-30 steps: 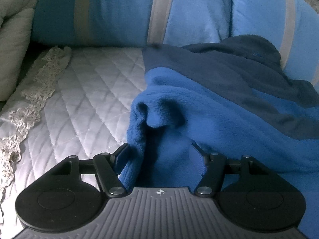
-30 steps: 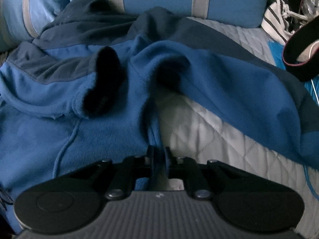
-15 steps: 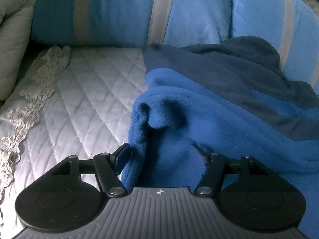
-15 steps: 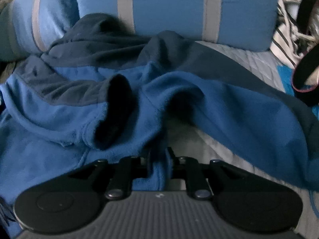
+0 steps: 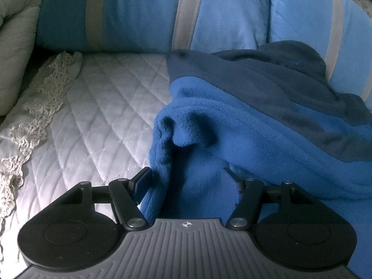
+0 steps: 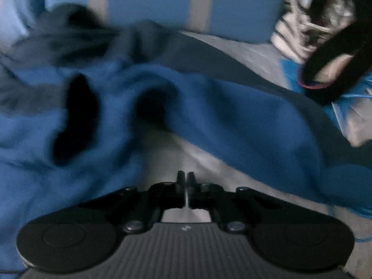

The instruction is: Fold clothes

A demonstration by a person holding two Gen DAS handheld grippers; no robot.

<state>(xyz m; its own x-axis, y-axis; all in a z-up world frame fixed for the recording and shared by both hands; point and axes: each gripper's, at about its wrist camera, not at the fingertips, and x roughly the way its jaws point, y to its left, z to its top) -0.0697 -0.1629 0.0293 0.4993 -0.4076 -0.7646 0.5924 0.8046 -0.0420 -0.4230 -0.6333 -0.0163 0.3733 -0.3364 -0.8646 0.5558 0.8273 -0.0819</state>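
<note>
A blue fleece jacket point(image 5: 244, 125) with navy panels lies rumpled on a white quilted bed point(image 5: 100, 107). My left gripper point(image 5: 187, 179) is open, its jaws standing either side of a bunched edge of the fleece. In the blurred right wrist view the jacket point(image 6: 209, 107) spreads across the bed with a sleeve running right. My right gripper point(image 6: 185, 177) is shut with nothing between its fingers, over bare quilt point(image 6: 200, 162) just off the fleece.
Blue pillows with grey stripes point(image 5: 162, 14) line the back. A cream blanket point(image 5: 16, 37) and lace trim point(image 5: 34, 116) lie at left. At right in the right wrist view sit a black strap point(image 6: 337, 58), striped cloth point(image 6: 295, 30) and a blue item point(image 6: 344, 111).
My right gripper has let the fleece slip out of its shut jaws and moved right over bare quilt; that view blurs with motion. The left gripper has not moved.
</note>
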